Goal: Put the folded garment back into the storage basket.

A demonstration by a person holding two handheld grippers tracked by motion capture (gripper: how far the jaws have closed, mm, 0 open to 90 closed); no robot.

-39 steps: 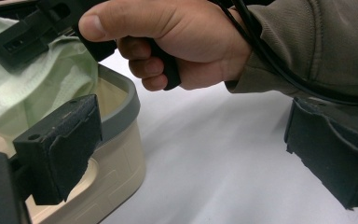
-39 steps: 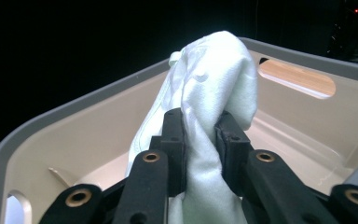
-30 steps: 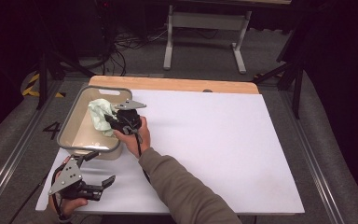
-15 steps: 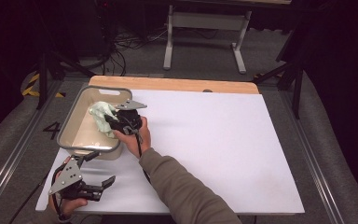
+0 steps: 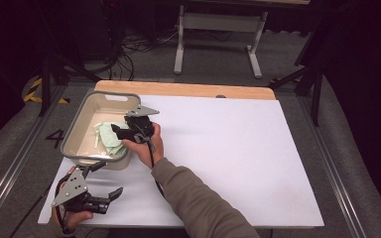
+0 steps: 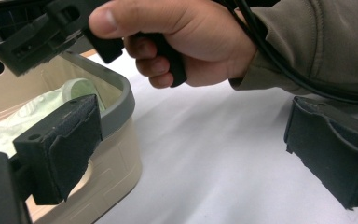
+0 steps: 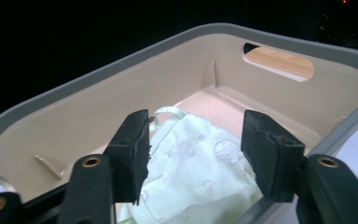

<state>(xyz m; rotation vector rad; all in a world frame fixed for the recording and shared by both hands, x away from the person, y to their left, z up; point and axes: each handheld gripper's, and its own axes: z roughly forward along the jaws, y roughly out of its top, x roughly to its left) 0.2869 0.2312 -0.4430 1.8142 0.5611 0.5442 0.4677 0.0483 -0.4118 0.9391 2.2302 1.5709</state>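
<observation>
Hovering over the near rim of a beige bin, the right gripper has just been opening, its jaws now parted with nothing pressed between the pads; in the right gripper view a pale green cloth lies below and beyond them on the bin's floor. The cloth rests crumpled in the near half of the bin, against the wall closest to the person. The left gripper, jaws spread wide and holding nothing, sits low over the white table near its front edge, just beside the bin's near corner.
</observation>
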